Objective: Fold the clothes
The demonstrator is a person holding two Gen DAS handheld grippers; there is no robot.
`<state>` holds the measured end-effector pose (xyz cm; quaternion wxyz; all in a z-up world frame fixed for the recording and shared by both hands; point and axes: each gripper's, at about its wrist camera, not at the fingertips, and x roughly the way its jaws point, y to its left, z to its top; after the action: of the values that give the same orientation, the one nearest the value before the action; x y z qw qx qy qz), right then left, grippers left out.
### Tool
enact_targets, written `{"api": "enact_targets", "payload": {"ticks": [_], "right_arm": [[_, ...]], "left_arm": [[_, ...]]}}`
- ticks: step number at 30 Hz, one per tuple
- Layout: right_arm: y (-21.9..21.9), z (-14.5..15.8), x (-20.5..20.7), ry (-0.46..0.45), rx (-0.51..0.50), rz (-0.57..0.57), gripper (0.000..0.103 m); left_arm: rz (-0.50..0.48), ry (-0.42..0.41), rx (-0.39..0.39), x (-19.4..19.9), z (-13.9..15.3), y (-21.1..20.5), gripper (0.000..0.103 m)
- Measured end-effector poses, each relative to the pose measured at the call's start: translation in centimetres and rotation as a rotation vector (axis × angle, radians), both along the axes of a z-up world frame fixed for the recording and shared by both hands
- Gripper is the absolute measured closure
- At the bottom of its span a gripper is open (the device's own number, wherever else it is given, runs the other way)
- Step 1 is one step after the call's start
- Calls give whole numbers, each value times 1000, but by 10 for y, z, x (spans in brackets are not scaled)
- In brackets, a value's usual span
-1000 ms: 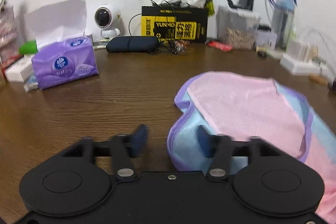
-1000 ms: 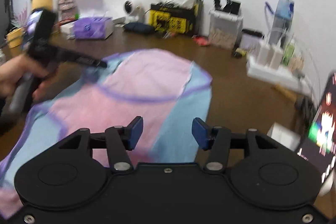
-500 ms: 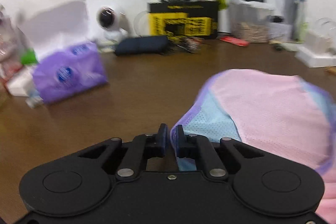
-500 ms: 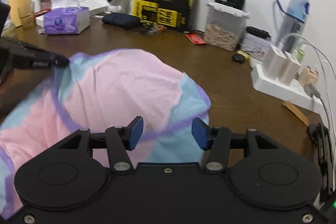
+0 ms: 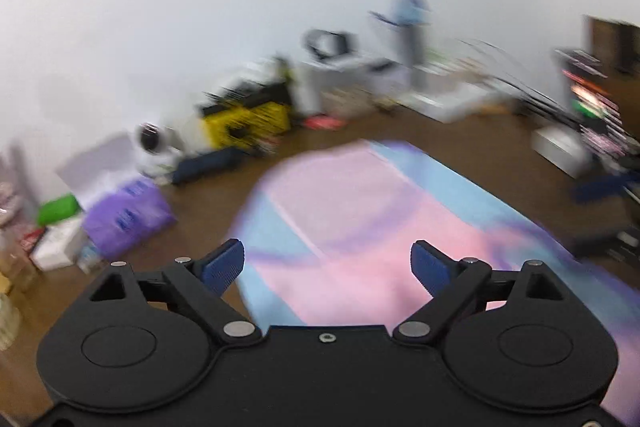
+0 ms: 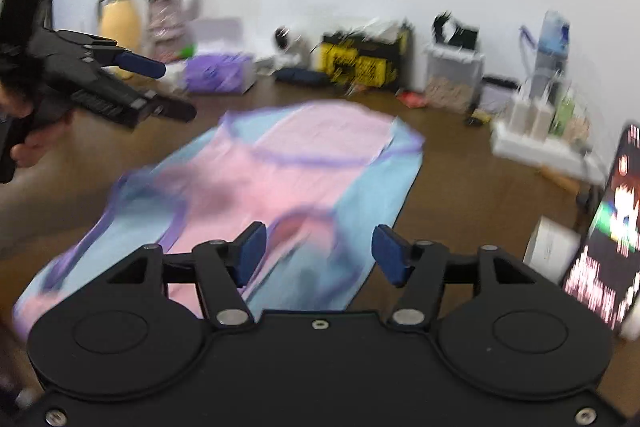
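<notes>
On the brown wooden table (image 5: 460, 143), seen from the left wrist, the pink, blue and purple garment (image 5: 360, 227) lies spread flat, and everything is smeared by motion. The left gripper (image 5: 327, 266) hangs above the garment's near end with its jaws spread wide, having just been opening, and nothing is pinched between its blue pads (image 5: 224, 263). Beyond the garment's far edge, against the white wall, stands a yellow and black box (image 5: 248, 123). Left of the garment sit a purple tissue pack (image 5: 128, 219) and, behind that, a small white camera (image 5: 154, 147).

From the right wrist, the same garment (image 6: 280, 179) stretches away across the table (image 6: 460, 187) toward the box (image 6: 360, 63). The right gripper (image 6: 319, 254) is above the garment's near end, jaws apart after just widening a little, with no cloth between the pads (image 6: 250, 253). Left of the garment, a hand (image 6: 24, 115) holds the left gripper (image 6: 170, 91) up off the table, clear of the cloth, its fingers parted. Right of the garment a white power strip (image 6: 540, 143) rests near the wall, and a lit screen (image 6: 608, 235) glows at the table's edge.
</notes>
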<state>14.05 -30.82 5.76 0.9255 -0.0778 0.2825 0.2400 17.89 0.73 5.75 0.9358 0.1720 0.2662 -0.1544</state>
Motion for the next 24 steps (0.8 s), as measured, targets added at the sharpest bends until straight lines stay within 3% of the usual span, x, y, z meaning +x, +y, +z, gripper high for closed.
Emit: {"api": "enact_targets", "payload": {"ticks": [2,4,6,11,14,18,20,22,24], "right_arm": [[-2,-6,-13,31,-20,6,47],[-4,-13,-21,70,-23,6,61],[-4,-18,-27,94,-21,5,65],[8,-24,-43,90,-10,-18,67],[20,-26,-46,66,-18,-20,67],[30,-23,-48,42,-23,-31,66],[28,-15,-52,9,2,-28,62],[21,-8,-58,-54,47,-32,40],[9,-4,-67,-193,102,-63,32]], "left_arm": [[-22,43,44,-21,-18,-10,15],[-49,93,104,-34,-36,-21,23],[-53,66,117,-41,-38,-24,28],[-39,77,126,-39,-40,-14,32],[43,62,139,-29,-43,1,32],[75,39,106,-36,-34,12,29],[66,4,69,-48,-29,16,20],[67,-35,25,-58,-28,20,16],[97,-89,-14,-63,-31,23,16]]}}
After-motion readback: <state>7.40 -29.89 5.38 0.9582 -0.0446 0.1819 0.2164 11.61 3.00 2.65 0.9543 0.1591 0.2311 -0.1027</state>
